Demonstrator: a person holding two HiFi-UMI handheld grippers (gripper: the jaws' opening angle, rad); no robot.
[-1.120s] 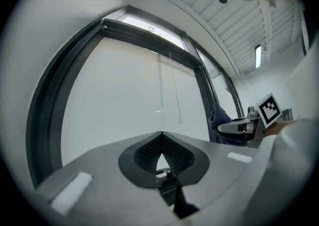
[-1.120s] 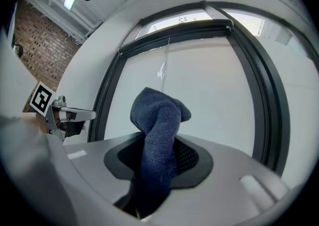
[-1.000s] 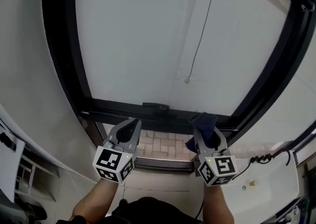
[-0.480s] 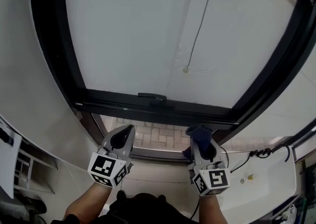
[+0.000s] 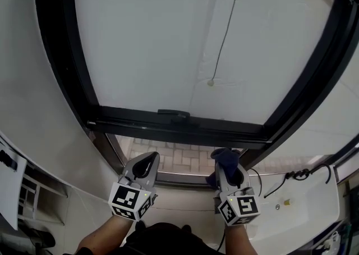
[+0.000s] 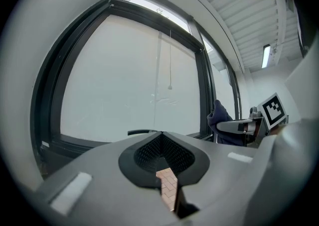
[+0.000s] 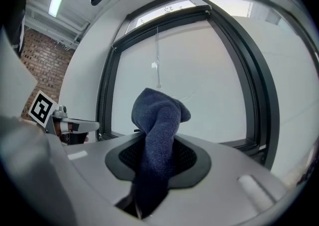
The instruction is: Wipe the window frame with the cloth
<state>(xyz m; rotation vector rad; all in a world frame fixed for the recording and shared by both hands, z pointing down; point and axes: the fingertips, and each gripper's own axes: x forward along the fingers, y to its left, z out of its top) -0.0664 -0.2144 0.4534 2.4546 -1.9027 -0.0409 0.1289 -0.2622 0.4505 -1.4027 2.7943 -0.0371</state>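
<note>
Head view shows the right gripper (image 5: 228, 165) squeezing the blue cloth (image 5: 223, 156) near the window frame (image 5: 185, 130) (not touching, it seems). The left gripper (image 5: 148, 162) is pinched together, empty. All wiping looks left.

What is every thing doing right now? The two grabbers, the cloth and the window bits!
Left gripper: jaws together, holding nothing.
Right gripper: shut on the cloth.
Dark blue towelling cloth: pinched and bunched, sticking up past the jaws, seemingly clear of the frame.
Black window frame: nothing touching it.
White blind: down over the big pane.
Thin pull cord: hanging straight.
</note>
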